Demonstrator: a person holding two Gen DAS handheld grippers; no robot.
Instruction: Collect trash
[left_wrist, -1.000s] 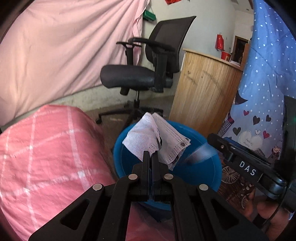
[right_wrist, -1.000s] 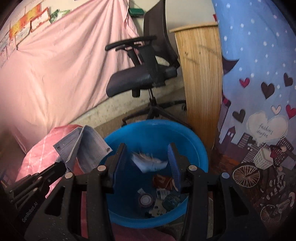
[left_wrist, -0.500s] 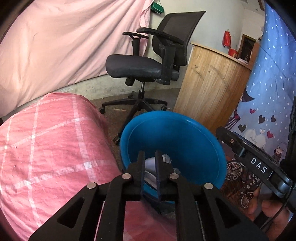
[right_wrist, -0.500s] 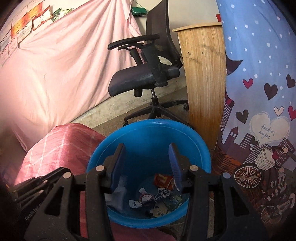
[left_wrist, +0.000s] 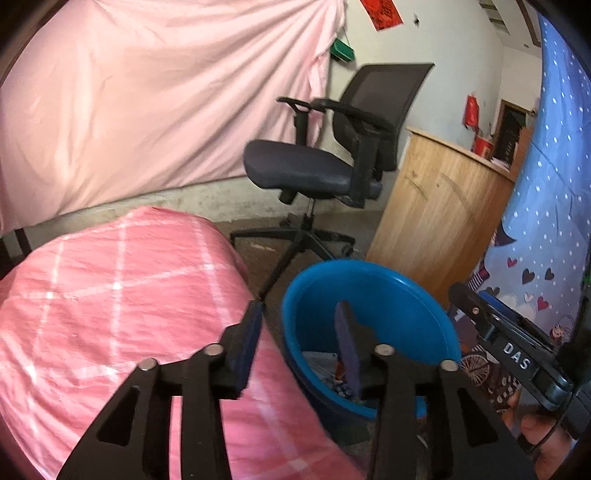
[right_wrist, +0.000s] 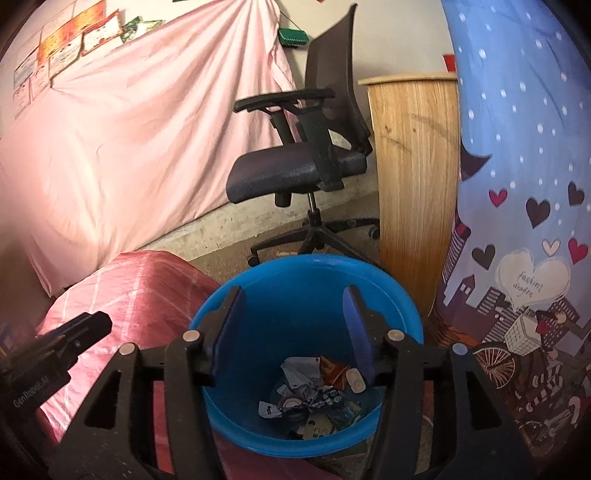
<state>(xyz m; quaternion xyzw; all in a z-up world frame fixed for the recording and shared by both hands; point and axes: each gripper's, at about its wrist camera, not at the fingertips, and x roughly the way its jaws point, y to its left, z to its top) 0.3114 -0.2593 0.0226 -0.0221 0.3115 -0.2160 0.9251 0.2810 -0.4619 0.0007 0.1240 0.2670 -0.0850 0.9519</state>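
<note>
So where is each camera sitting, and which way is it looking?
Left wrist: sits on the left gripper, looks forward and down past its open fingers at the pink blanket and the bin; the right gripper and some fingers show at right.
Right wrist: sits on the right gripper, looks down into the bin at the trash; the left gripper shows at left.
Both share: bin, chair, blanket, wooden counter.

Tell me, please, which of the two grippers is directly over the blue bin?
The right gripper: its open fingers frame the blue bin, while the left gripper straddles the bin's rim and the pink bedding.
</note>
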